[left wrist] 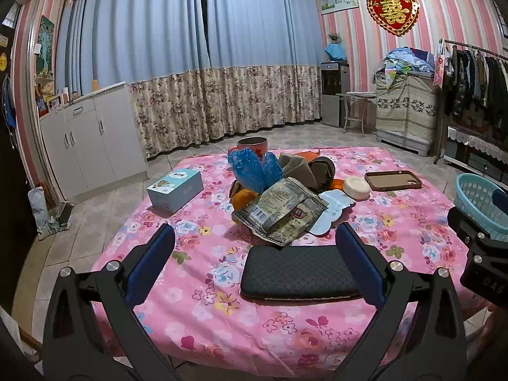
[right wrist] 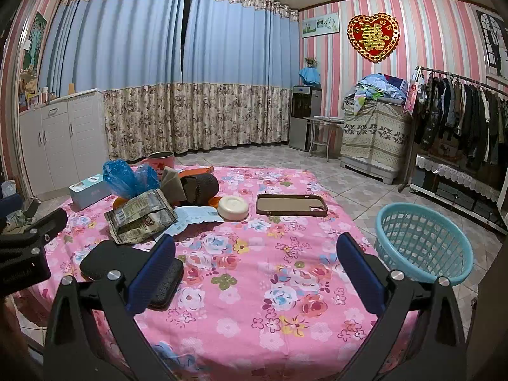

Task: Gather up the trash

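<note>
Nearest the left gripper (left wrist: 254, 263), spread wide and empty, lies a black pad (left wrist: 298, 273); straight beyond it the crumpled foil wrapper (left wrist: 282, 211) lies with its long side crosswise, closer to this hand. Right gripper (right wrist: 255, 266), equally agape and empty, faces bare table (right wrist: 254, 285); the basket (right wrist: 424, 244) waits rightward.

The tablecloth (right wrist: 254, 285) is pink with a many-coloured flower print. On it lie a crumpled blue bag (right wrist: 127, 177), a white soap (right wrist: 233, 208) and a brown phone case (right wrist: 290, 204); beside it stands a turquoise basket (right wrist: 425, 273).

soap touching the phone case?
Apart. The right wrist view shows pink tablecloth between the white soap and the brown phone case; left wrist view agrees.
</note>
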A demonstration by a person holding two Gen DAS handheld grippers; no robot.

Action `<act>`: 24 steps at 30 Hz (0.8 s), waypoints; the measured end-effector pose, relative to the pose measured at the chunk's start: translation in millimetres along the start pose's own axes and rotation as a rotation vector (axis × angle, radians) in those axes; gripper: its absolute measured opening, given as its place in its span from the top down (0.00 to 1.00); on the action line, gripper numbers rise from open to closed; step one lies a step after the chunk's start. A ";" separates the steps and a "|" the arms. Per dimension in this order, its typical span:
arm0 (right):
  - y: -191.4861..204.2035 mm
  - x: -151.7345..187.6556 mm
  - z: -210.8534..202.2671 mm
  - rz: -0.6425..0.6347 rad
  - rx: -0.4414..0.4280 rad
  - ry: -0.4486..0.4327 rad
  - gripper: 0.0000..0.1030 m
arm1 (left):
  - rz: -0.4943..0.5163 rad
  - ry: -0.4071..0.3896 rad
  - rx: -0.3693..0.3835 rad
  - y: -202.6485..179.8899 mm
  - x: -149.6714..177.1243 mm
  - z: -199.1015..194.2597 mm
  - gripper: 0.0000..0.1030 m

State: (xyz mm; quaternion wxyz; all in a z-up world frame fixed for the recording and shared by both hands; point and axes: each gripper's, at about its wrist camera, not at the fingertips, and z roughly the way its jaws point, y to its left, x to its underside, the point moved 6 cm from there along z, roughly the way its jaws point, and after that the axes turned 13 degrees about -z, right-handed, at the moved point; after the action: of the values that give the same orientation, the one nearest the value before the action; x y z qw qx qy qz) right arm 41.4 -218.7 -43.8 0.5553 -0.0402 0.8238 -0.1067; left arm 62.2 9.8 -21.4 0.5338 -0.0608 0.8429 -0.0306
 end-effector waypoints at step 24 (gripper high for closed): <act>3.1 0.5 0.5 -0.003 0.002 -0.001 0.04 | 0.005 -0.007 -0.004 -2.0 1.6 -1.6 0.05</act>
State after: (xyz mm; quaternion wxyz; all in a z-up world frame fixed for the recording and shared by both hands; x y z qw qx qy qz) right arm 41.8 -215.8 -45.1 0.5556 -0.0412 0.8234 -0.1082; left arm 60.2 7.5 -21.8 0.5368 -0.0600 0.8411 -0.0274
